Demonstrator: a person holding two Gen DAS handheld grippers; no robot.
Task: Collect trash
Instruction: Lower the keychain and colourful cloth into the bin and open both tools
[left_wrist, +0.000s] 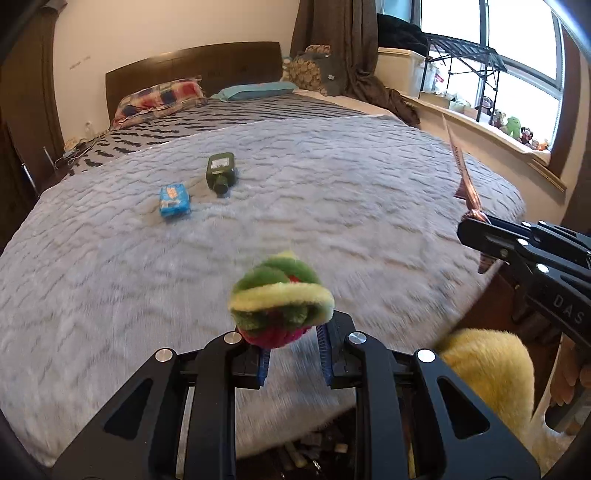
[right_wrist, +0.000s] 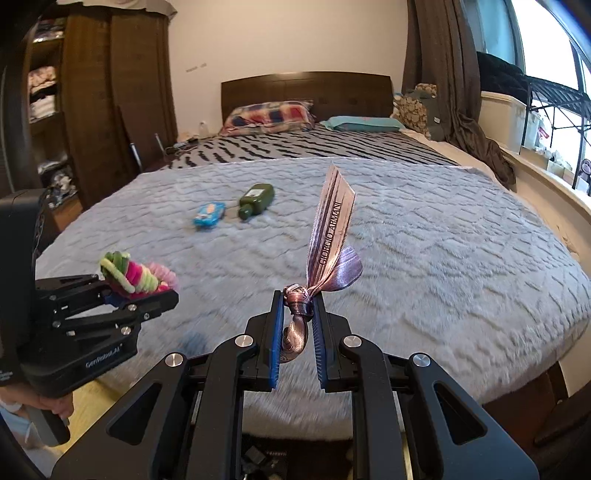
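My left gripper (left_wrist: 293, 343) is shut on a fuzzy green, yellow and pink bundle (left_wrist: 280, 299), held above the near edge of the bed; it also shows in the right wrist view (right_wrist: 136, 275). My right gripper (right_wrist: 298, 310) is shut on a knotted pink satin ribbon (right_wrist: 330, 229) printed "GIORGIO ARMANI", which sticks up from the fingers; the ribbon also shows in the left wrist view (left_wrist: 463, 173). A blue snack packet (left_wrist: 174, 199) (right_wrist: 209, 215) and a dark green bottle (left_wrist: 221, 171) (right_wrist: 256, 201) lie side by side on the grey blanket (left_wrist: 332, 192), well ahead of both grippers.
Pillows (right_wrist: 271, 116) and a dark headboard (right_wrist: 306, 86) are at the far end of the bed. A wardrobe (right_wrist: 96, 107) stands left, a window ledge with toys (left_wrist: 517, 129) right. A yellow fluffy thing (left_wrist: 491, 369) lies by the bed's near corner. Items lie on the floor below (left_wrist: 310, 450).
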